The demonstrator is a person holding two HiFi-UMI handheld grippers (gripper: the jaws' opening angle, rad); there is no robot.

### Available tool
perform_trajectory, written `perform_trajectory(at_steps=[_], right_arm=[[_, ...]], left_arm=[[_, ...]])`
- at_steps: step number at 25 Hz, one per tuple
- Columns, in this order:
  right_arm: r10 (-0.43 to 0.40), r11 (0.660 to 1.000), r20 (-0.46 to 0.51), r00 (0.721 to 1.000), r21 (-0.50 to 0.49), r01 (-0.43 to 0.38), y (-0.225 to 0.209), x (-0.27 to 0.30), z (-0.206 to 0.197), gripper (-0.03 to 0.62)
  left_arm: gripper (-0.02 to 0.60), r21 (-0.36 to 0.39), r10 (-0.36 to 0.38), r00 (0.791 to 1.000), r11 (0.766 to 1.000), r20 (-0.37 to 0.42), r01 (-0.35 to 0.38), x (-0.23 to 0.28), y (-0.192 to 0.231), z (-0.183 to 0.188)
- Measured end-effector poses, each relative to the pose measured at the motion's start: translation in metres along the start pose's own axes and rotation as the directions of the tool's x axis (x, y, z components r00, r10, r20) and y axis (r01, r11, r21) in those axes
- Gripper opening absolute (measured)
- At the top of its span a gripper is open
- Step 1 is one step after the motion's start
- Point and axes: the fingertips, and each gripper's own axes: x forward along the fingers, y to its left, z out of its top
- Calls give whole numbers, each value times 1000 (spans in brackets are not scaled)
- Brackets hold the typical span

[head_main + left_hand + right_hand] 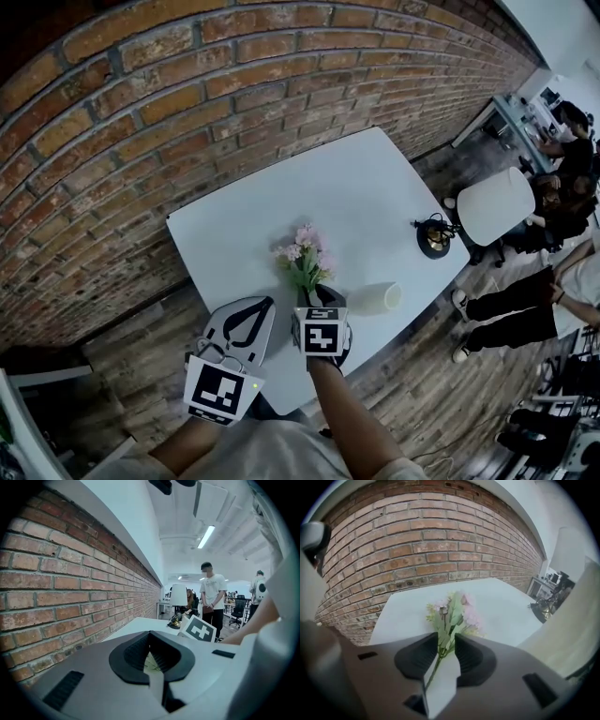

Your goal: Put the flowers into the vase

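**Fingers (471, 656) closed on their load: the risky part is ahead**

Fingers of the right gripper (446, 644) are pressed almost together, with only a thin gap, and in this gap they hold the green stems of a small bunch of pale pink flowers with green leaves (452, 613). The blossoms rise above the fingers, over the white rectangular worktop (375, 202). The left gripper (149, 639) hangs beside the right one, nearer to the red brick wall (234, 84). Its fingers (129, 653) meet at the tips and hold nothing that I can see.

The cream cylindrical vase (373, 298) is just beside the right gripper, close to the near edge of the worktop. It seems to stand upright, but the wide lens makes this hard to tell.

In my judgement the flowers are picked up and the placing is not yet done. Several things can go wrong:

- The stems are thin, so they may turn or slip in the grasp when the bunch is tilted toward the opening.
- The leaves spread wide and may catch on the rim.
- The vase looks light and nothing steadies it, so a push from the gripper could tip it or move it over the edge.
- The lower stem ends are hidden under the gripper in the head view, which makes the aiming uncertain.
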Motion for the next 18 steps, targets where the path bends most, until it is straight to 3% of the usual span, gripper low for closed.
perform_trajectory(at_steps=[12,18], right_arm=[[13,1000,-117,993,26,-10,-2,32,-7,111],[-19,1000,-158,987,0,20,-8,41,-7,112]], left_arm=[[8,-11,-4,1000,1000,-20,4,7,5,-6],[8,-14,-9,999,1000,-51,8,15,6,-20]])
